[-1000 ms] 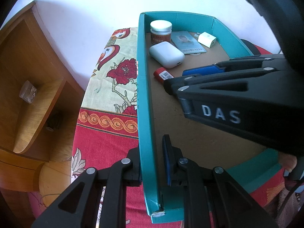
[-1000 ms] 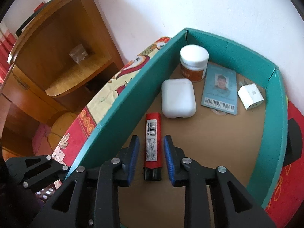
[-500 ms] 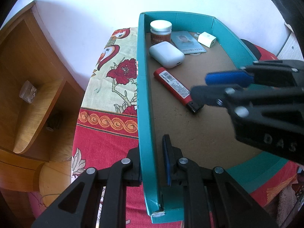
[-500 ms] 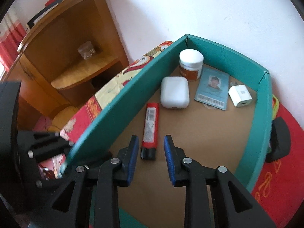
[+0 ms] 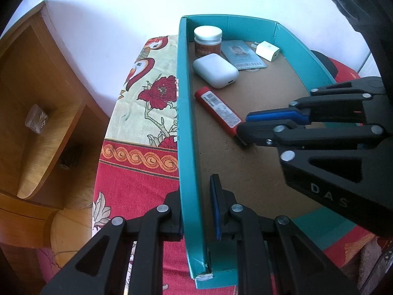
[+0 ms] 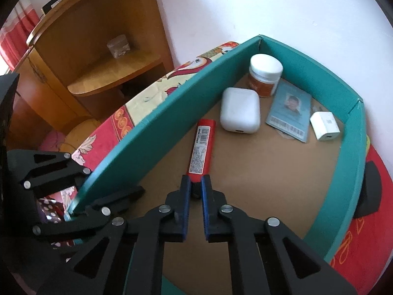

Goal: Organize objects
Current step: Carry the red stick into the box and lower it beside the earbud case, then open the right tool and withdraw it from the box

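- One table (image 5: 137,172) draped in a red and cream floral cloth, carrying everything listed below; a brown wooden shelf unit (image 6: 98,56) stands beside it against the white wall.
- One teal cardboard tray with a brown floor (image 5: 183,113), lying on the cloth; all small goods sit inside it, grouped toward the far corner.
- One left claw (image 5: 196,211), black with blue pads, clamped on the tray's near side wall: one finger outside, one inside. It appears to steady the tray.
- One right claw (image 6: 195,184), same make, reaching into the tray. Its jaws have just been closing and now pinch the dark cap end of the lighter; a second ago they straddled that end with room to spare.
- One white rounded plastic earbud case (image 6: 239,110), just beyond the lighter's far end.
- One blue-grey photo identity card with barcode (image 6: 289,113), flat on the tray floor between jar and charger.
- One red slim plastic lighter with a barcode label (image 6: 202,147), flat on the tray floor near the left wall, now gripped at its near end. Judgement: it is the item in hand for sorting, ready to be lifted or turned.
- One small brown jar with white screw lid (image 6: 264,73), upright in the far corner.
- One white cube charger plug (image 6: 324,125), against the right wall.
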Available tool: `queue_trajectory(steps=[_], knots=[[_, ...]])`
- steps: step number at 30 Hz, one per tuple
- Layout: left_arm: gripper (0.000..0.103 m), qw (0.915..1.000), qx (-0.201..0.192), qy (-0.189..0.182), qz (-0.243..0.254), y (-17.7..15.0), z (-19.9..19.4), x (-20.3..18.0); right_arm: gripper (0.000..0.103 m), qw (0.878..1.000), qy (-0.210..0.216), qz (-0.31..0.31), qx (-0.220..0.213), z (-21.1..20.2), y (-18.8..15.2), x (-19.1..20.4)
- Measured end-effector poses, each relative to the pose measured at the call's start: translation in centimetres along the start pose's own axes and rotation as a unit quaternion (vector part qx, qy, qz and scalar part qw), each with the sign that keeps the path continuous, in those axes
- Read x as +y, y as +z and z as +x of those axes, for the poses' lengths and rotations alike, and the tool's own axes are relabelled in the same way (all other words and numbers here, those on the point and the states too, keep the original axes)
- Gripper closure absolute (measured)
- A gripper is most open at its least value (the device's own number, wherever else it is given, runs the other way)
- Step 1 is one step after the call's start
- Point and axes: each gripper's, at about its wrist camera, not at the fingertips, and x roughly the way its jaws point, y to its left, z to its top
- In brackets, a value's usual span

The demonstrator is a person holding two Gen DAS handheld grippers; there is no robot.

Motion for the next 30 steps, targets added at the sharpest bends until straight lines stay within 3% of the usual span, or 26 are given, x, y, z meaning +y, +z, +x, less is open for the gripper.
queue_trajectory(steps=[11, 16, 24, 30], knots=[[0.089, 1.0000, 0.000, 0.000, 0.000, 0.0, 0.0, 0.0, 0.095, 0.999, 0.033, 0.021, -0.011, -0.2, 0.1, 0.0], [0.089, 1.0000, 0.000, 0.000, 0.000, 0.0, 0.0, 0.0, 0.089, 0.998, 0.025, 0.049, -0.044, -3.0, -1.0, -1.1], [0.089, 1.0000, 0.000, 0.001, 0.000, 0.0, 0.0, 0.1, 0.082, 0.991, -0.019, 0.089, -0.094, -8.9, -4.3, -3.6], [0.089, 1.0000, -0.001, 0.001, -0.002, 0.0, -0.1, 0.1, 0.078, 0.983, -0.085, 0.121, -0.106, -11.7, -7.7, -5.8]])
